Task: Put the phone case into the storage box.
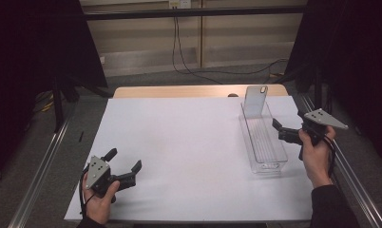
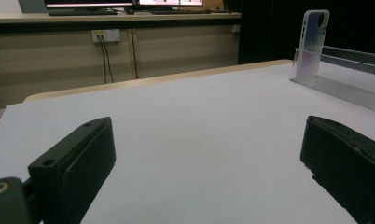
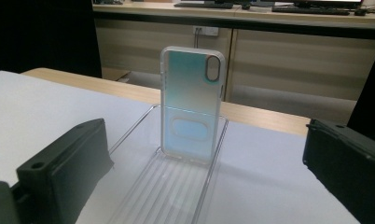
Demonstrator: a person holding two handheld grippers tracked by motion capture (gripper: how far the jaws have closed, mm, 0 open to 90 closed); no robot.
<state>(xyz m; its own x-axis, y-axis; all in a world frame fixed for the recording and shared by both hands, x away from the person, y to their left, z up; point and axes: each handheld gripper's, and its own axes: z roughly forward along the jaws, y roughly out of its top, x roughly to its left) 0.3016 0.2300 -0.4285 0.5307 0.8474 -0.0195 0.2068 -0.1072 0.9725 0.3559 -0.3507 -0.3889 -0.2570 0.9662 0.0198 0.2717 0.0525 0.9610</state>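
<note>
— Where was the case when you lined up on it?

— The clear, faintly iridescent plastic phone case (image 3: 191,105) stood upright at the far end of the long transparent plastic tray (image 1: 270,164), which lay along the right edge of the white table (image 1: 179,152), its far end close to the far right corner. The case leaned against the tray's end wall, camera cut-out at the top.

— And your grippers?

— My right gripper (image 1: 287,131) hung just beside the tray's right wall, jaws spread wide and holding nothing. My left gripper (image 1: 123,166) sat near the front left corner, well apart from everything, also released and empty.

— How did you expect the case to handle?

— Very light, I judged, and thin-walled, so it would flex if I pinched it across the open face. The glossy plastic looked slippery too. I reckoned the best hold was across the two long side rims, about mid-height, below the camera hole, where the frame seemed stiffest.

— Any worry?

— That a nudge would tip it flat into the tray, since nothing but the wall propped it.
</note>
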